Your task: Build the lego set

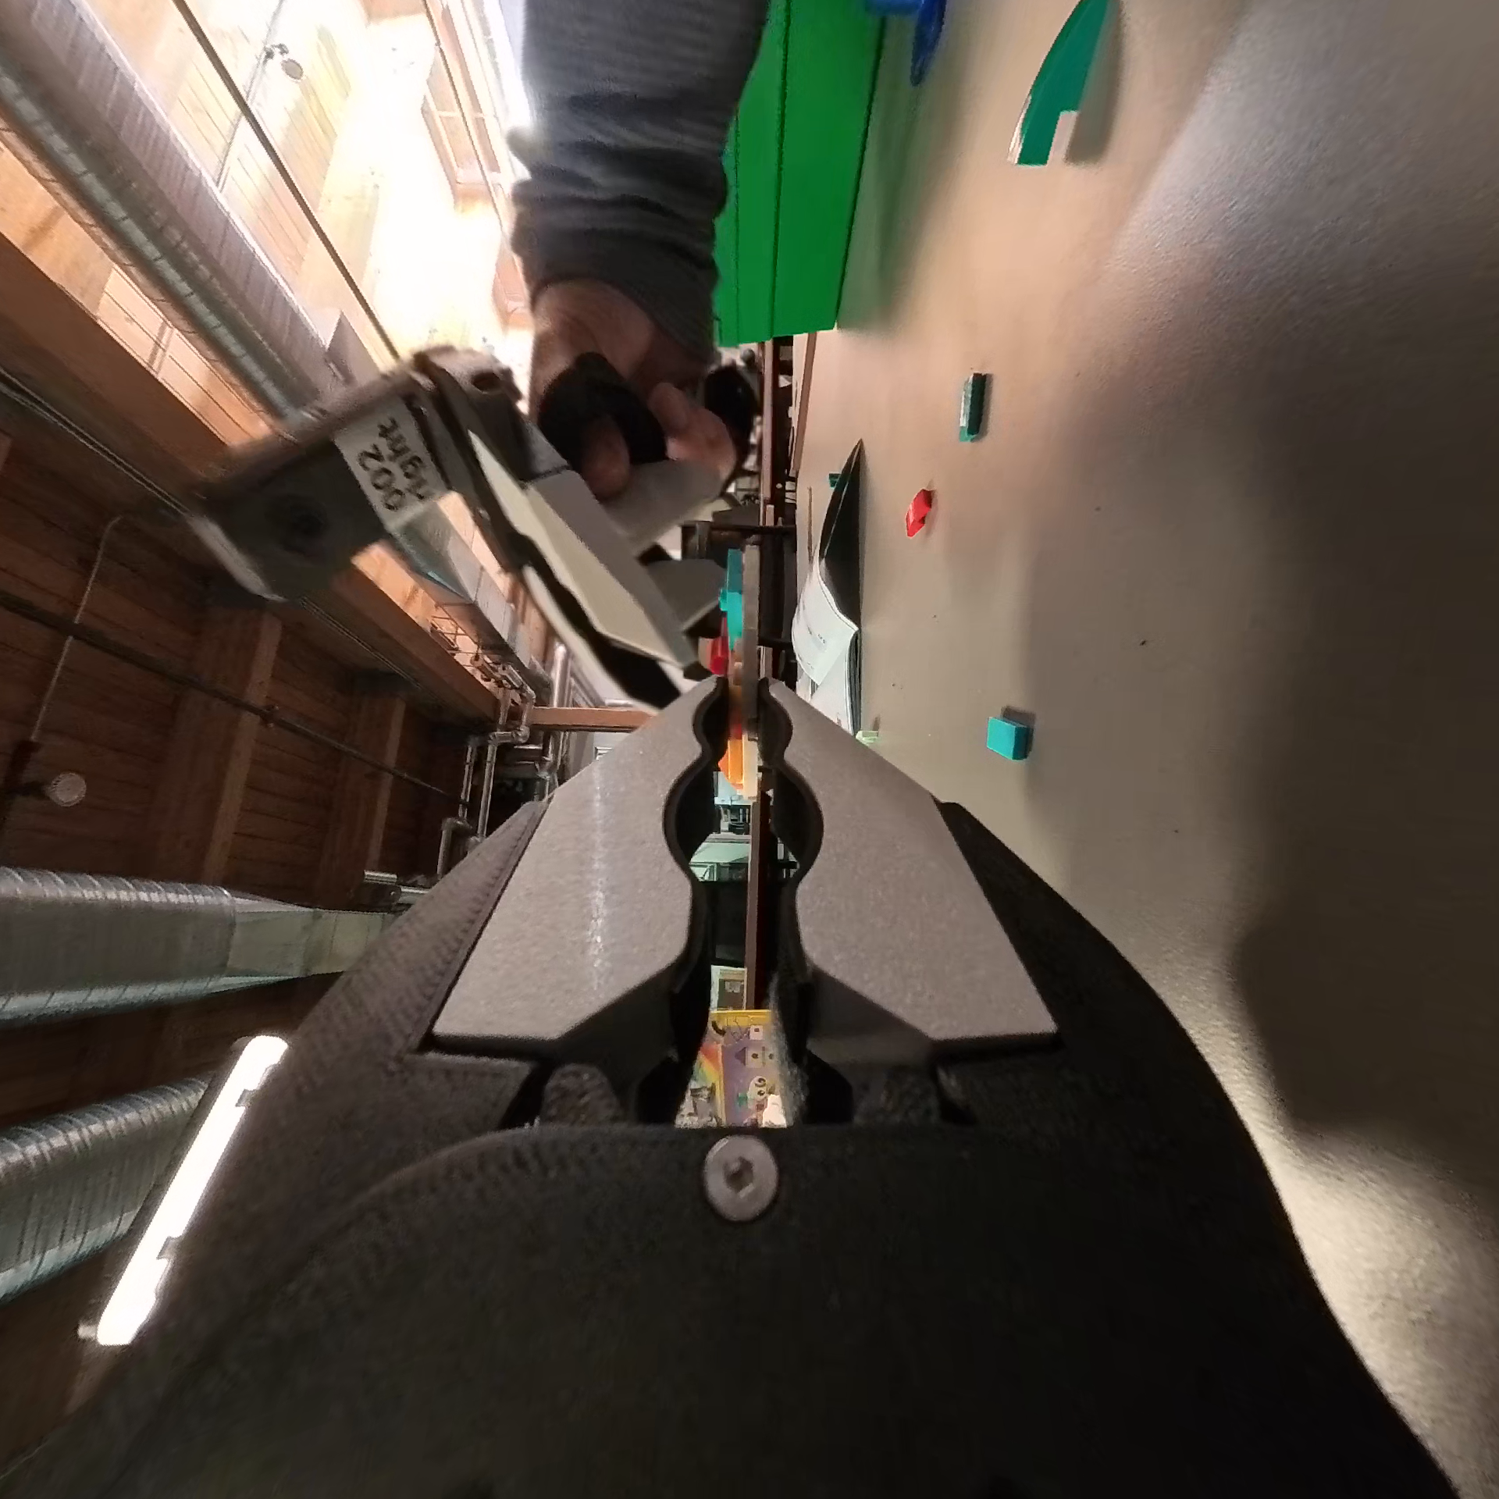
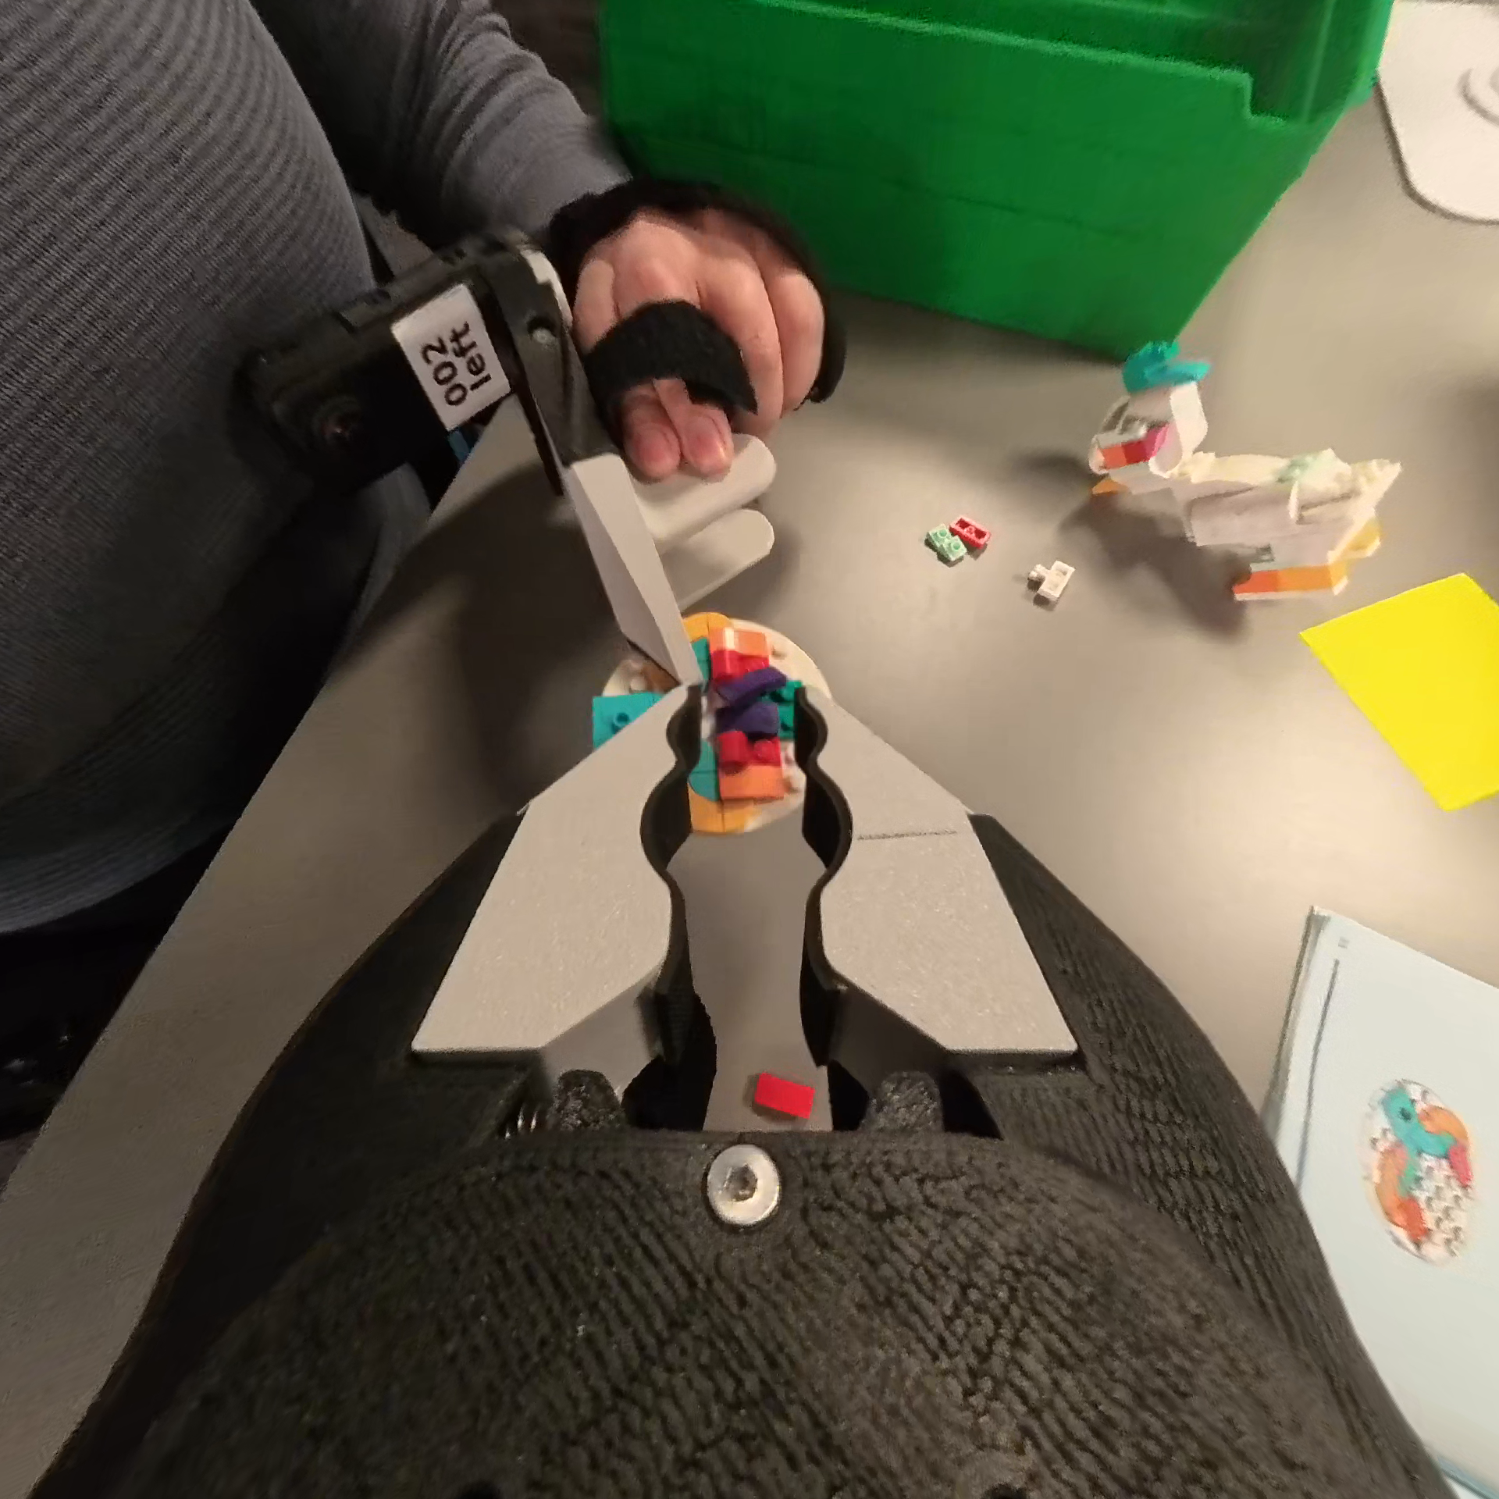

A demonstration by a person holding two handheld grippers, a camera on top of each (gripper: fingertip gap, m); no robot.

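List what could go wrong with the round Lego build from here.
1. The left gripper pinches only the edge of the round Lego build; it could slip or twist.
2. The right gripper straddles the stacked bricks; squeezing might pop some off.
3. The loose red brick lies under the right gripper, easily knocked.

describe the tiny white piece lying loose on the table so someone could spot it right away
In the right wrist view, start at the green bin, then drop to the white bird model on the table. Left of its orange feet lies the small white piece, alone; the nearby pair of bricks is mint and red.
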